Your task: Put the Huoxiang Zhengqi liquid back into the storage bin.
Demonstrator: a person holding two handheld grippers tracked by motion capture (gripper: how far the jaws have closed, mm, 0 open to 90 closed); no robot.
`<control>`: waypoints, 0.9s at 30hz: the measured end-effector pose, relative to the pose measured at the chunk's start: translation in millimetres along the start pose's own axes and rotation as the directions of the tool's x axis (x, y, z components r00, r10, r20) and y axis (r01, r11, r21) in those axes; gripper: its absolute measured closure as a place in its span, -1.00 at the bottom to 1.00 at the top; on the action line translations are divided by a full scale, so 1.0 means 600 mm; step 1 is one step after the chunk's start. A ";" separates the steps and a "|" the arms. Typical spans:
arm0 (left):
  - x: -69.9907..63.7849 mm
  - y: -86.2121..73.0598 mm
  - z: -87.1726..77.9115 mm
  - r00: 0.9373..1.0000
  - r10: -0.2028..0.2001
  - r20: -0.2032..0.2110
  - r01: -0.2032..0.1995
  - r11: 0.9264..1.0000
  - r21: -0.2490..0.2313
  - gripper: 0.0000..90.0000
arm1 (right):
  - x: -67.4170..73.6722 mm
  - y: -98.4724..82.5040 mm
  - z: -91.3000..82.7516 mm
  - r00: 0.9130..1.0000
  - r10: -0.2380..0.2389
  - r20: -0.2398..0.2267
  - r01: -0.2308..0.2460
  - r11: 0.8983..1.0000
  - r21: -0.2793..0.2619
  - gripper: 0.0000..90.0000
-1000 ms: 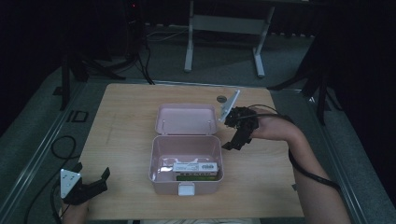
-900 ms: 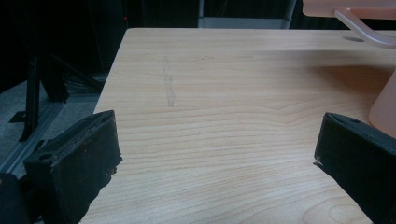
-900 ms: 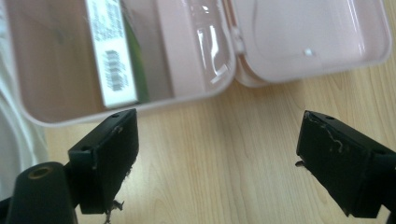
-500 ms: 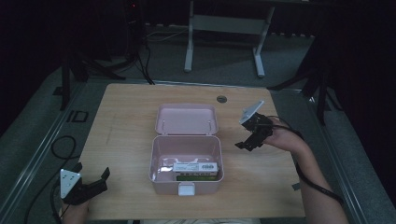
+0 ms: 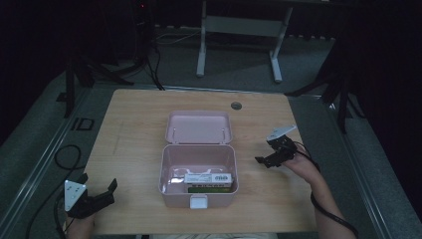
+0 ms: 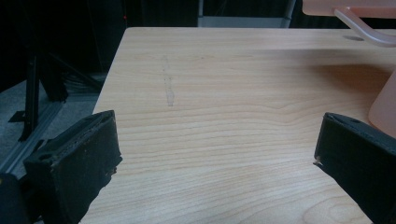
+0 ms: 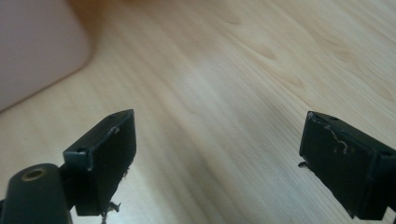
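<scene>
A pink box (image 5: 198, 164) stands open at the middle of the wooden table (image 5: 134, 134), its lid (image 5: 199, 127) laid back flat. Inside lie a white labelled carton (image 5: 209, 178) and a green item (image 5: 209, 188) beside it. A white latch (image 5: 198, 201) sits on the box's front. My right gripper (image 5: 266, 152) hovers open to the right of the box, over bare wood, its jaws empty (image 7: 219, 149). A corner of the pink box (image 7: 32, 46) shows beyond them. My left gripper (image 5: 98, 182) rests open at the table's near left corner, nothing between its jaws (image 6: 215, 154).
A round cable hole (image 5: 236, 105) sits near the table's far edge. A black cable (image 5: 64, 154) loops on the floor at the left. A desk frame (image 5: 239, 30) and dark stands are beyond the table. The box wall (image 6: 385, 100) is at the left gripper view's right edge.
My right gripper has drawn back from the lid's far right corner, toward the person and to the right, and now sits lower beside the box. The left gripper has stayed put.
</scene>
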State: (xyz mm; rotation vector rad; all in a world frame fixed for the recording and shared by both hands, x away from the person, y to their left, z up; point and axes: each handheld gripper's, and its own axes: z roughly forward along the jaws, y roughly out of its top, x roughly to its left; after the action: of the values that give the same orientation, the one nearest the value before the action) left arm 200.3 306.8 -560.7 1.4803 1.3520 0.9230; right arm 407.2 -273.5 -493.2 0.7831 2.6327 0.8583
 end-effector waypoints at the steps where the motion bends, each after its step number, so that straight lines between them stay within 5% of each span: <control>1: 0.000 0.000 0.000 1.000 -0.001 0.000 0.001 1.000 0.000 -0.99 | -0.004 -0.016 0.004 0.998 0.036 0.046 -0.034 0.999 -0.042 -0.76; 3: 0.000 0.000 0.000 1.000 -0.001 0.001 0.001 1.000 0.002 -0.99 | -0.006 -0.022 0.005 0.997 0.053 0.058 -0.049 0.997 -0.060 -0.76; 4: 0.000 0.000 0.000 1.000 -0.001 0.002 0.001 1.000 0.002 -0.99 | -0.010 -0.039 0.005 0.988 0.104 0.117 -0.091 0.990 -0.112 -0.76; 9: 0.000 0.000 0.000 1.000 0.001 0.001 -0.001 1.000 0.003 -0.99 | -0.020 -0.072 0.001 0.958 0.203 0.201 -0.165 0.968 -0.191 -0.76; 12: 0.000 0.000 0.000 1.000 0.001 0.001 -0.001 1.000 0.002 -0.99 | -0.024 -0.091 -0.001 0.924 0.263 0.278 -0.203 0.953 -0.227 -0.76; 13: 0.000 0.000 0.000 1.000 0.000 0.001 0.000 1.000 0.001 -0.99 | -0.026 -0.098 -0.002 0.904 0.293 0.313 -0.221 0.944 -0.246 -0.76; 16: 0.000 0.000 0.000 1.000 0.000 0.001 0.000 1.000 0.004 -0.99 | -0.034 -0.118 -0.006 0.855 0.400 0.329 -0.302 0.902 -0.309 -0.76; 19: 0.000 0.000 0.000 1.000 0.003 0.001 -0.003 1.000 0.003 -0.99 | -0.037 -0.132 -0.005 0.824 0.431 0.366 -0.321 0.890 -0.325 -0.76; 21: 0.000 0.000 0.000 1.000 0.003 0.001 -0.003 1.000 0.002 -0.99 | -0.039 -0.136 -0.005 0.821 0.442 0.361 -0.329 0.884 -0.332 -0.76; 22: 0.000 0.000 0.000 1.000 0.004 0.001 -0.004 1.000 0.002 -0.99 | -0.041 -0.143 -0.005 0.805 0.460 0.374 -0.345 0.877 -0.335 -0.76; 27: 0.000 0.000 0.000 1.000 0.003 0.003 -0.003 1.000 0.001 -0.99 | -0.044 -0.152 -0.007 0.800 0.468 0.376 -0.347 0.871 -0.347 -0.76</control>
State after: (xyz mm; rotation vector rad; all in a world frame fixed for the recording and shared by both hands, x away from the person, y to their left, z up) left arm 200.3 306.7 -560.7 1.4840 1.3485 0.9219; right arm 389.5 -352.1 -543.1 1.3273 1.9190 0.9629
